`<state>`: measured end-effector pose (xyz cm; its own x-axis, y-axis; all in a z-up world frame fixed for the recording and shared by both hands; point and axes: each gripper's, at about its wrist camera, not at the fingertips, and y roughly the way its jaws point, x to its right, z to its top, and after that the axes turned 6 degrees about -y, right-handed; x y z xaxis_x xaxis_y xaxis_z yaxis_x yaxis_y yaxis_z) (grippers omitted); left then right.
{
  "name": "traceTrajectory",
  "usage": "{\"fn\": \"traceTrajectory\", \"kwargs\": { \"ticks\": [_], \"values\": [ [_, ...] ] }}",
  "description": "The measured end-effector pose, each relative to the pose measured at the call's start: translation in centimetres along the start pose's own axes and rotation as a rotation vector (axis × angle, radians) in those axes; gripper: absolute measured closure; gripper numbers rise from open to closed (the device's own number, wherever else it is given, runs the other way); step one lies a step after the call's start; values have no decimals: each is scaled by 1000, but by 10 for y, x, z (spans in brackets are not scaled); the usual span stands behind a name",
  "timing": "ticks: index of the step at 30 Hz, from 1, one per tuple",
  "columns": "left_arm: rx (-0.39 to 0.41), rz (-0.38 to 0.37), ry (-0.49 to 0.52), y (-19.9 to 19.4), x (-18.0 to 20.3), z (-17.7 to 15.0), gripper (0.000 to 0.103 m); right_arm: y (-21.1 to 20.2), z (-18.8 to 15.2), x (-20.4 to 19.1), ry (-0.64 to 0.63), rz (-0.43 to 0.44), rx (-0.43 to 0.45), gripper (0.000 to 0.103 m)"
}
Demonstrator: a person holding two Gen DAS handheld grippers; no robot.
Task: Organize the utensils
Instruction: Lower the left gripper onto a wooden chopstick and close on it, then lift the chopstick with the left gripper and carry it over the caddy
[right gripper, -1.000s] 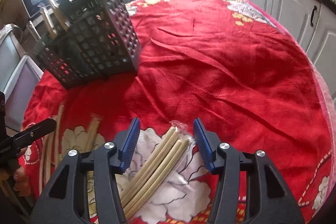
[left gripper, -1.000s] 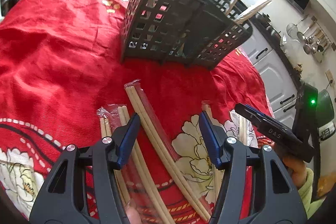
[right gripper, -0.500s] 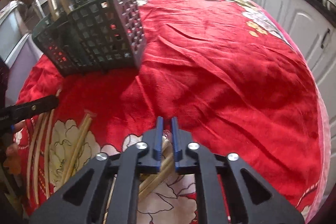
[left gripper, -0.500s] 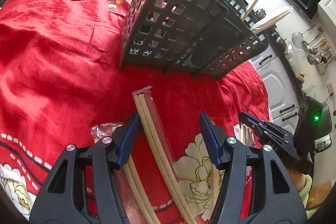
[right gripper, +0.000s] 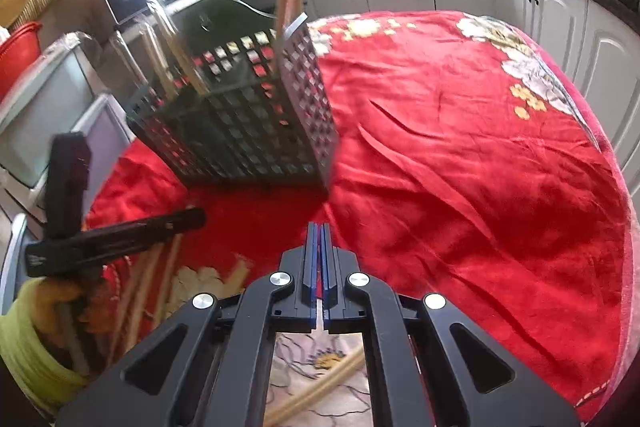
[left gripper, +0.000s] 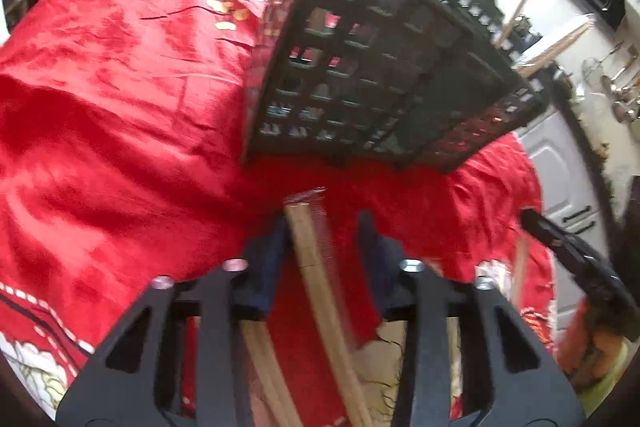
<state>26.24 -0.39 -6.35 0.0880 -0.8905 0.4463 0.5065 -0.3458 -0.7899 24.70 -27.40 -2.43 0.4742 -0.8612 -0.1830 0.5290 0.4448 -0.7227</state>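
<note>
Since a second ago both hand-held grippers have been narrowing: the left hand-held gripper (left gripper: 324,235) has slid toward the far basket and its jaws are closing around a wrapped chopstick pair (left gripper: 316,279), which is lying between them on the red-clothed surface (left gripper: 120,131); blur makes it unclear whether the pads are touching it yet. The right hand-held gripper (right gripper: 319,259) is now pressed together, apparently pinching the clear wrapper of another chopstick bundle (right gripper: 320,395) that is showing below its fingers, near the front edge.

The chopsticks are looking light, stiff and thin, and their plastic sleeves are probably slick, so gripping across the sticks themselves, near the middle, seems safer than pinching loose film. The black slotted utensil basket (right gripper: 248,123) is standing at the far left, already holding several upright sticks.

No label is reading clearly now; small pale print on the other gripper's finger is too blurred to make out.
</note>
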Motion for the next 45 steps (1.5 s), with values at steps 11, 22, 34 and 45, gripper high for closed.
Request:
{"fn": "traceTrajectory", "kwargs": {
  "ticks": [11,22,34,45],
  "values": [
    [69,-92,24,-34,3,9,95,-40,21,-27,-36,43,117,102],
    [271,-233,133,-120,41,18,96,-78,37,-52,-71,70,230,102],
    [355,-273,156,-153,49,32,95,-99,51,-75,-100,78,316,102],
    [470,-279,189,-191,64,61,95,-118,85,-93,-151,84,397,102]
  ]
}}
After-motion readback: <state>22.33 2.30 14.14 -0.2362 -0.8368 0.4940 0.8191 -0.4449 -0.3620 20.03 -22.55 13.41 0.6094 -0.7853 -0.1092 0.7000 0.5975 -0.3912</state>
